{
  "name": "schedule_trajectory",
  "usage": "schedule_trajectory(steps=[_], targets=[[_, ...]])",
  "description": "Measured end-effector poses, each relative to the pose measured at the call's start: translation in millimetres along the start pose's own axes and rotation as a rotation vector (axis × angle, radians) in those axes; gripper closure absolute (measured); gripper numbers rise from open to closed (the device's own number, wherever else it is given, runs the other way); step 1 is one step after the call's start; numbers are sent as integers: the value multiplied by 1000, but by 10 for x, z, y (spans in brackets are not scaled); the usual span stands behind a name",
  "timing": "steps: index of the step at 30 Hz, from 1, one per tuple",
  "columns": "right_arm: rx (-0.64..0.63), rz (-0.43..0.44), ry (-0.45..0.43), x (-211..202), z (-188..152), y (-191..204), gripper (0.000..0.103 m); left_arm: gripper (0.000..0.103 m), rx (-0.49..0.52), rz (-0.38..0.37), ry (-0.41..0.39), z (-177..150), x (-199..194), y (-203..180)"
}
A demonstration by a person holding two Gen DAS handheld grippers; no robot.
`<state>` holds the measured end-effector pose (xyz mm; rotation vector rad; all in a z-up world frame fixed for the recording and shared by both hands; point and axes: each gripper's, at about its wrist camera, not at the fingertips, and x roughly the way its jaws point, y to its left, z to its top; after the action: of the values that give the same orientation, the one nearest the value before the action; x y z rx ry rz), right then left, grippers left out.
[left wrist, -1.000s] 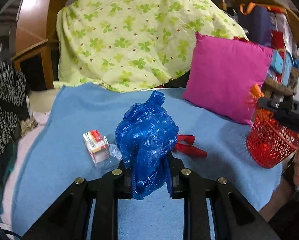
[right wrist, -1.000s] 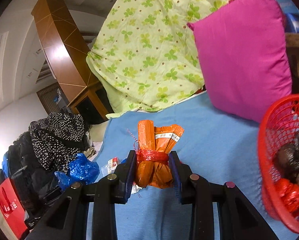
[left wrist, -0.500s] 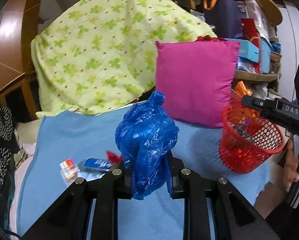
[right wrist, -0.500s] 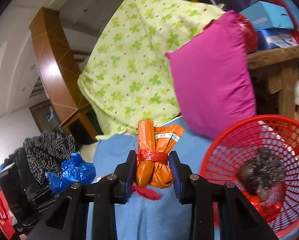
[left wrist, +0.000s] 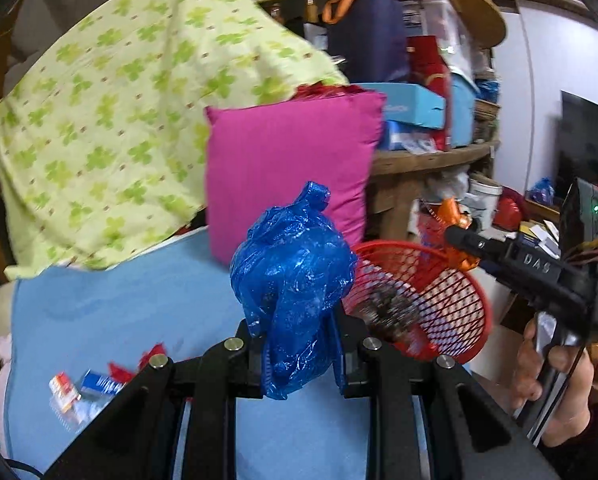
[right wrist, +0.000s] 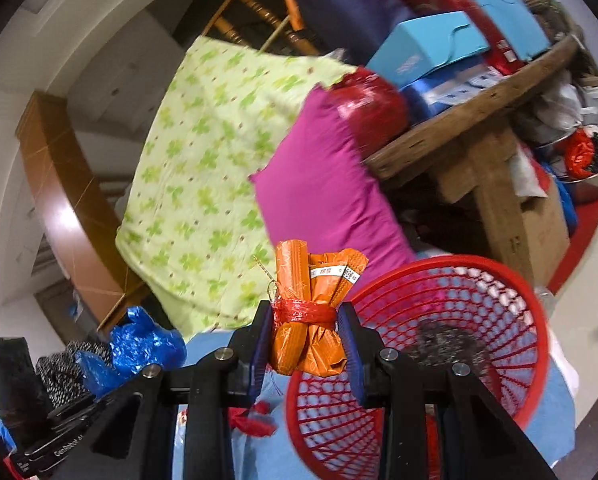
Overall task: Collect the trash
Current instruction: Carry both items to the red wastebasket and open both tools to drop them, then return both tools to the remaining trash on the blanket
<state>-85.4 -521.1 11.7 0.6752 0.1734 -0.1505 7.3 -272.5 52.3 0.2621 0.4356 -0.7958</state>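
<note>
My left gripper [left wrist: 297,354] is shut on a crumpled blue plastic bag [left wrist: 293,280], held up over the blue blanket [left wrist: 119,304] just left of the red mesh basket [left wrist: 451,312]. An orange wrapper bundle [right wrist: 311,312] tied with red string is clamped in my right gripper [right wrist: 305,350], beside the near left rim of the red mesh basket [right wrist: 495,320]. In the left wrist view my right gripper [left wrist: 465,246] reaches over the basket's far rim with the orange bundle [left wrist: 453,216], and a hand [left wrist: 555,368] holds its grip. The basket holds dark and red scraps.
A magenta pillow [left wrist: 287,164] and a clover-print green sheet [left wrist: 111,120] lean behind the blanket. Small boxes and red scraps [left wrist: 95,386] lie on the blanket at lower left. A cluttered wooden shelf [right wrist: 471,120] stands behind the basket.
Both grippers have swung to the right with their loads, and the left has risen. The red basket now lies directly ahead of both, much nearer.
</note>
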Motion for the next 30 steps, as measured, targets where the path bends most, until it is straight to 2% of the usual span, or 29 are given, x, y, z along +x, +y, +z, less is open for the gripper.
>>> schedule_trajectory(steps=[3, 11, 15, 17, 20, 22, 24, 27, 30], targets=[[23, -16, -22, -80, 40, -102, 67, 78, 3, -45, 18, 75, 128, -129], [114, -70, -41, -154, 96, -386, 65, 77, -40, -198, 134, 132, 585, -413], [171, -83, -36, -159, 92, -539, 65, 77, -58, -240, 176, 113, 764, -526], [200, -88, -31, -147, 81, -602, 65, 77, -59, -246, 187, 92, 826, -568], [224, -93, -27, -131, 70, -656, 65, 68, -59, -250, 200, 56, 899, -586], [234, -88, -16, -106, 68, -675, 65, 54, -73, -251, 203, 34, 917, -554], [238, -91, 0, -75, 63, -684, 65, 44, -89, -236, 188, 31, 904, -503], [229, -111, 31, 4, 56, -679, 64, 44, -116, -232, 162, 30, 849, -381], [181, -164, 105, 157, 10, -618, 64, 44, -148, -207, 146, -17, 772, -191]])
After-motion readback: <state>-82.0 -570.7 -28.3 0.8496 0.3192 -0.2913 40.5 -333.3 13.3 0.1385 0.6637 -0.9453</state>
